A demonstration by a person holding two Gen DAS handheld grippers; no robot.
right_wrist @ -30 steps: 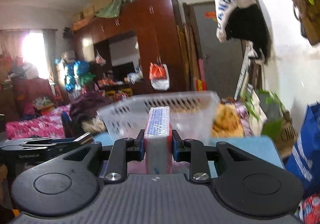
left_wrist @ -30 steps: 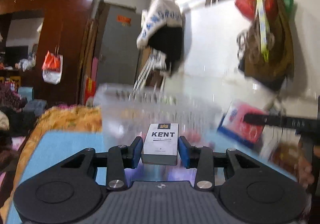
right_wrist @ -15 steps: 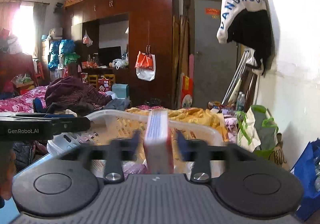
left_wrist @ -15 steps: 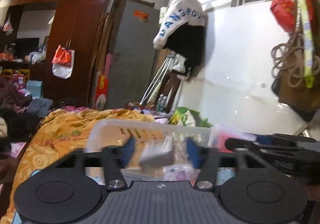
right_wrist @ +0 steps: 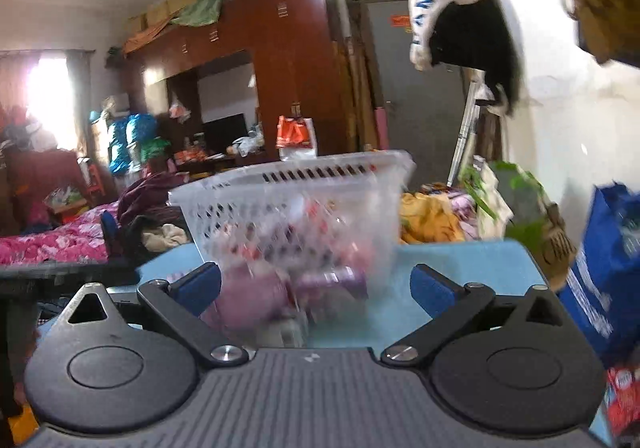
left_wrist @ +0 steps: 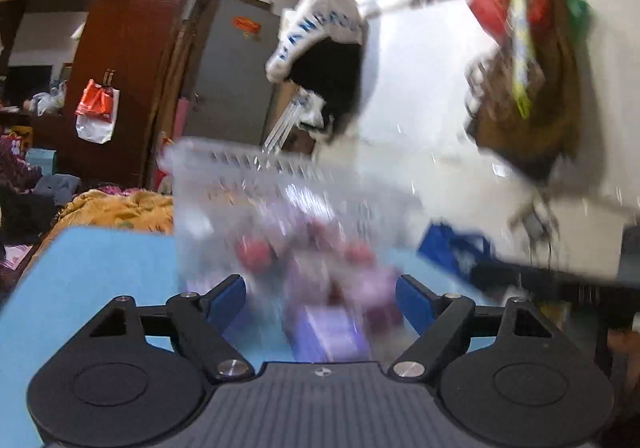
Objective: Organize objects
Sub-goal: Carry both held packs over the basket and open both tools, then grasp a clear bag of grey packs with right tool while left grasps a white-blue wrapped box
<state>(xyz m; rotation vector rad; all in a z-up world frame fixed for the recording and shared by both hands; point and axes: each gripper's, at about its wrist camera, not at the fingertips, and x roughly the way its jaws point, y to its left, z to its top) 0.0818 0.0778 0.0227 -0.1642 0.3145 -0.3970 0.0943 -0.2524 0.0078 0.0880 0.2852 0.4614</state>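
**Both grippers spread at the basket**

The left gripper has its blue pads wide apart with nothing pinched between them. The right gripper is likewise spread and holds nothing. Ahead of both, a clear perforated basket stands on the blue bench, and blurred pink, red and purple packets show through its walls. A blurred purple-white box lies between the left gripper's pads, touching neither.

Left gripper with jaws spread wide, nothing between them; blurred clear basket ahead on blue table.
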